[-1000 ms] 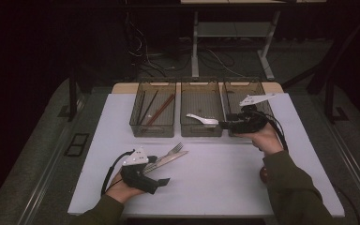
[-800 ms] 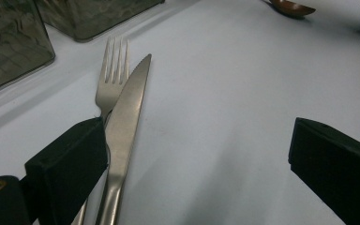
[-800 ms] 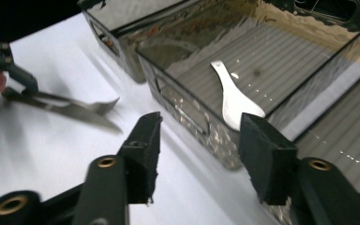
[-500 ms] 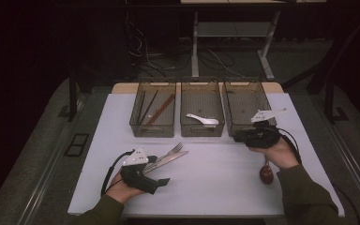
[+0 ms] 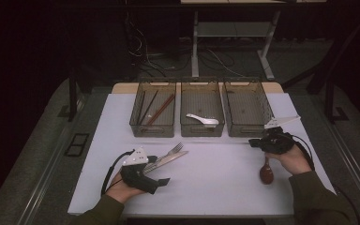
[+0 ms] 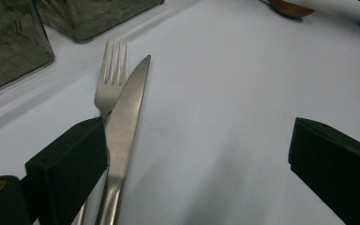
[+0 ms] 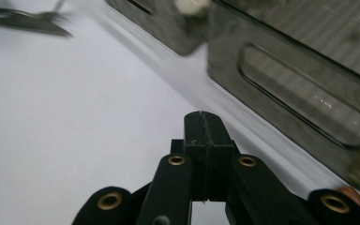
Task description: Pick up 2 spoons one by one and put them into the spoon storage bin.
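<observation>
Seeing the right gripper (image 5: 253,142) shifted from above the right-hand bin (image 5: 246,131) to a spot nearer the person, low over the white table top (image 5: 215,187) and just in front of that bin's front wall. Finding its jaws pressed flat together in the right gripper view (image 7: 201,126), having just been closing, with nothing between them. Seeing the left gripper (image 5: 161,171) in the same place as before, resting on the table with its jaws spread wide.

Looking around: three smoked see-through bins standing in a row at the far side of the table. Finding dark and reddish chopsticks (image 5: 157,108) leaning in the left bin (image 5: 152,129), and a white soup spoon (image 5: 201,120) lying in the middle bin (image 5: 201,130). Noting the right bin's slotted wall running close beside the closed jaws in the right gripper view.

Turning to the cutlery: finding a steel knife (image 5: 168,160) and a steel fork (image 5: 174,151) lying side by side on the table, touching, tips pointing toward the bins. Seeing, in the left gripper view, the serrated knife (image 6: 126,117) partly overlapping the fork (image 6: 110,79), with one black jaw of the left gripper (image 6: 199,136) sitting over the fork's handle and right against the knife, and the other jaw well apart from both. Spotting a brown wooden spoon (image 5: 266,172) lying on the table just by the right hand, bowl toward the person.
</observation>
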Action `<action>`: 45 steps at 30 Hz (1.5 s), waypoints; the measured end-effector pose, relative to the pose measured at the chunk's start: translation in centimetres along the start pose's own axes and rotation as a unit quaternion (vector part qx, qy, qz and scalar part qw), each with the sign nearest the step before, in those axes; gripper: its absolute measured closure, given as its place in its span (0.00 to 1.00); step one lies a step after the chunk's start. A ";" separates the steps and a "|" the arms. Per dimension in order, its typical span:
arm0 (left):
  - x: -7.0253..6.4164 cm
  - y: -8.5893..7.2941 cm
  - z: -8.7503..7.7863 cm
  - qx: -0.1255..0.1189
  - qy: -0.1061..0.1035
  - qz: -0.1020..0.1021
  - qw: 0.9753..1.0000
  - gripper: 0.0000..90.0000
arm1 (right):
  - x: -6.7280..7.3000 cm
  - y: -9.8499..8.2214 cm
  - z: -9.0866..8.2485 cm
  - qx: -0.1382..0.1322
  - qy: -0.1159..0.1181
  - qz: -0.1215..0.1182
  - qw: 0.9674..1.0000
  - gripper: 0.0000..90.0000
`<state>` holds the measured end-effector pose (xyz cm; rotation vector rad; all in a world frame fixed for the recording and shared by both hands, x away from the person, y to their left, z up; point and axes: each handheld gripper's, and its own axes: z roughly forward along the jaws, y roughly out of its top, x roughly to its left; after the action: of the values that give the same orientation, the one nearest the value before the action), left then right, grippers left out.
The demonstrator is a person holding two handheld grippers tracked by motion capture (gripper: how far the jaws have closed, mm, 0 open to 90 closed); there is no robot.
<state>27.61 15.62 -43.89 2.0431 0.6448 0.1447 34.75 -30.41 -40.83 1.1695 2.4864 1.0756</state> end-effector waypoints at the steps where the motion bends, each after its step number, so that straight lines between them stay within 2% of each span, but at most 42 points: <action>1: 0.0 0.0 0.0 0.000 0.000 0.000 1.000 0.04 | -0.3 -0.2 0.0 0.005 -0.004 0.003 1.000 0.99; 8: 0.0 0.0 0.0 0.001 0.000 0.001 1.000 0.04 | -2.3 -1.3 0.9 0.035 -0.041 0.016 0.998 0.99; 15: 0.0 0.0 0.0 0.000 -0.001 0.000 1.000 0.04 | -3.5 -1.9 1.3 0.052 -0.056 0.026 0.997 0.99; 25: 0.0 0.0 -0.1 0.000 0.000 0.000 1.000 0.04 | -3.7 -2.4 1.3 0.070 -0.076 0.015 0.995 0.99; 35: 0.0 0.0 0.0 0.000 0.000 0.000 1.000 0.04 | -4.4 -3.6 0.0 0.077 -0.098 0.025 0.992 0.99; 45: 0.0 0.0 0.0 0.000 0.000 0.000 1.000 0.04 | -4.5 -5.4 -1.7 0.075 -0.106 0.038 0.991 0.99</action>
<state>27.58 15.61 -43.88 2.0441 0.6443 0.1456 33.80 -36.95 -43.85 1.3545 2.4080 0.7467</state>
